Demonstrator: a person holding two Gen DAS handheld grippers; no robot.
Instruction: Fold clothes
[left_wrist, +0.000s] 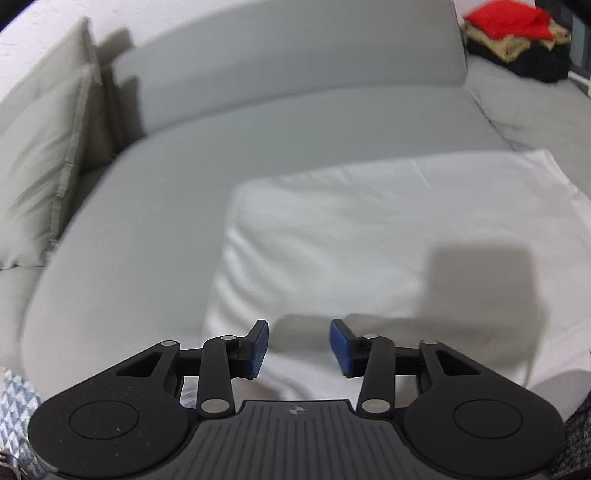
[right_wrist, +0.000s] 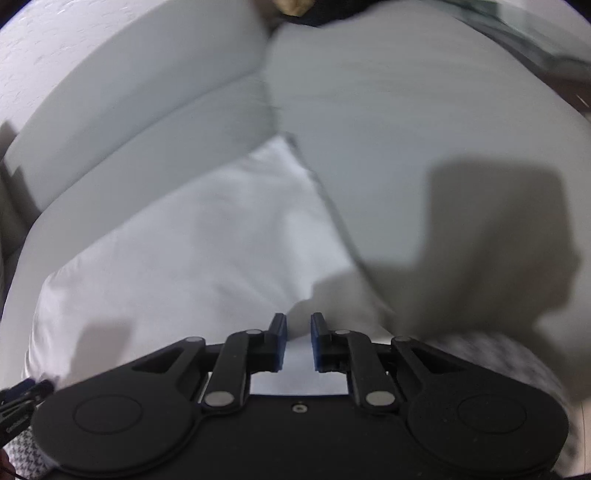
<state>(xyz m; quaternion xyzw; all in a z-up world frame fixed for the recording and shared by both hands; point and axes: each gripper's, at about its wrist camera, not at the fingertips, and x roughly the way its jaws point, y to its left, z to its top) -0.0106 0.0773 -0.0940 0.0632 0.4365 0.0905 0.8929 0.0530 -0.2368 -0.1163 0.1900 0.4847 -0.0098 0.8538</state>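
Closest to both lenses we see the black linkage arms and blue-padded fingers of each tool, with a white garment (left_wrist: 369, 236) spread just beyond them on the seat of a pale grey sofa (left_wrist: 155, 206). We note the left gripper (left_wrist: 299, 349) with its jaws moderately apart and nothing between the pads; white cloth lies below the gap, apparently untouched. We note the right gripper (right_wrist: 298, 341) with jaws drawn narrow but a clear gap showing; white fabric is visible behind that gap, and we cannot tell for certain whether any of it is pinched, though the pads look free. The garment appears already partly folded into a rough rectangle: its left edge is thick and rounded with several soft ridges, its far edge runs fairly straight, and its right corner reaches the seam between seat cushions. We judge it light, limp and non-slippery cotton-like knit, liable to sag and crease when lifted, so we would take it by the near corners or the near hem, one gripper per corner, pinching all layers together. Sofa upholstery looks matte and finely woven; beige cushions (left_wrist: 48, 158) stand at the left. Far back right sits a pile of red, tan and black clothes (left_wrist: 517, 40).
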